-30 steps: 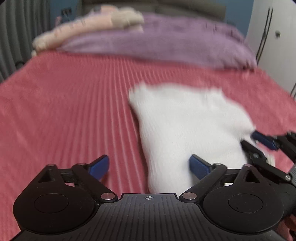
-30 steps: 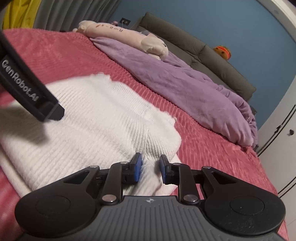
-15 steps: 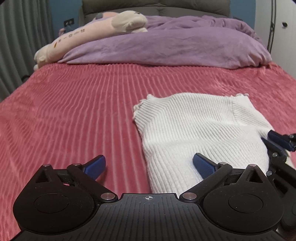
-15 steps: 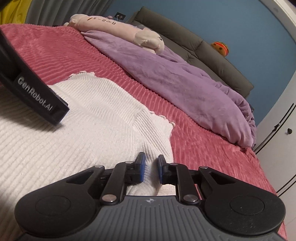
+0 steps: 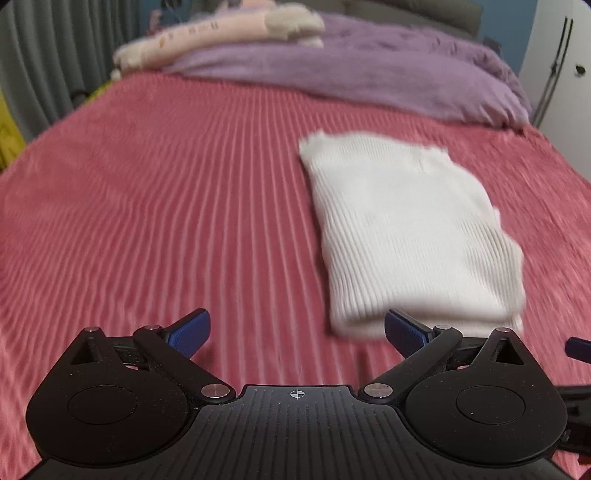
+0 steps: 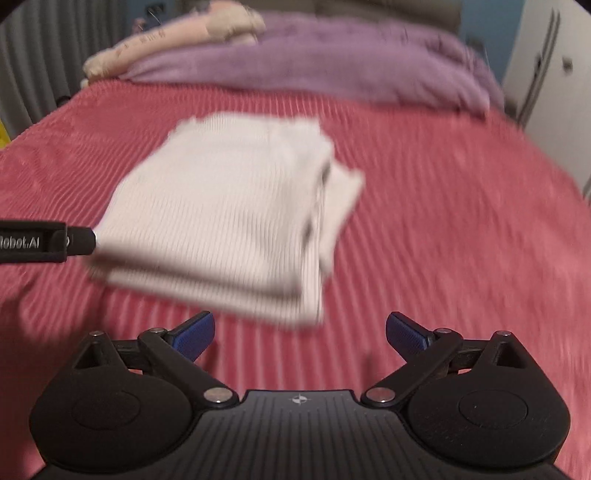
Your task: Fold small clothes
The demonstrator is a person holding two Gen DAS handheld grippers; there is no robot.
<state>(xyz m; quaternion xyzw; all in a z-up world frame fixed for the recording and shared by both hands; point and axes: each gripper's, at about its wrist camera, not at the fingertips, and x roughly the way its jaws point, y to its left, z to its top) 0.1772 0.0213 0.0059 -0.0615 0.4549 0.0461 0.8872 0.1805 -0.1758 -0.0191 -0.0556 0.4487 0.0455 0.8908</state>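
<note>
A white ribbed knit garment [image 5: 402, 229] lies folded in layers on the red ribbed bedspread [image 5: 166, 206]. In the right wrist view the garment [image 6: 225, 210] shows stacked edges at its near side and a flap sticking out on its right. My left gripper [image 5: 297, 332] is open and empty, just short of the garment's near left corner. My right gripper [image 6: 300, 332] is open and empty, just short of the garment's near right corner. The left gripper's body [image 6: 44, 242] shows at the left edge of the right wrist view. Both views are motion-blurred.
A purple duvet [image 5: 369, 74] and a long pink plush pillow [image 5: 207, 33] lie at the far end of the bed. Grey curtains [image 5: 55, 55] hang on the left. A white wardrobe [image 5: 561, 62] stands on the right.
My right gripper has opened and let go of the garment's edge. Both grippers have pulled back toward me, away from the folded garment.
</note>
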